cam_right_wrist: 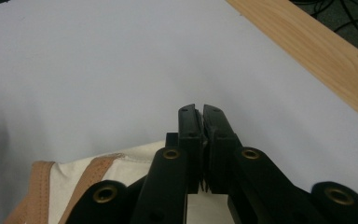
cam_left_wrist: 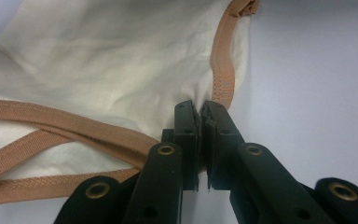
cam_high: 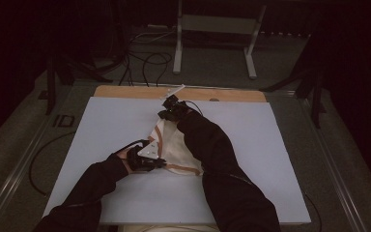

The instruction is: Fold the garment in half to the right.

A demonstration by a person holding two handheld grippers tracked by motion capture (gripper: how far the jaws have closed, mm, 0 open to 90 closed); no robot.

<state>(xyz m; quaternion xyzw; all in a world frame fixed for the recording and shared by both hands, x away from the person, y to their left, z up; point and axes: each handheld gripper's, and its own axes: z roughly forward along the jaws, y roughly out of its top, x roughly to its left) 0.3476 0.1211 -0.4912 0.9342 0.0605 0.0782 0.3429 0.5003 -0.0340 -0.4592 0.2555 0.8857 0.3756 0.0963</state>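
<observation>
A cream cloth (cam_high: 178,145) with tan trim lies bunched in the middle of the white table (cam_high: 270,159). My left gripper (cam_high: 160,163) sits at its near left edge. In the left gripper view the jaws (cam_left_wrist: 200,112) are shut, pinching the cloth (cam_left_wrist: 112,60) right where the tan trim (cam_left_wrist: 223,70) runs down to them. My right gripper (cam_high: 166,115) is at the cloth's far corner, reached over by a dark sleeve. In the right gripper view its jaws (cam_right_wrist: 201,112) are shut, with the cloth (cam_right_wrist: 74,182) under and between them low down.
A wooden strip (cam_high: 125,92) borders the table's far edge, seen also as a wood band (cam_right_wrist: 317,51) in the right gripper view. Beyond it stand a white frame (cam_high: 212,29) and cables (cam_high: 149,58) on the floor. Bare white surface lies on all sides of the cloth.
</observation>
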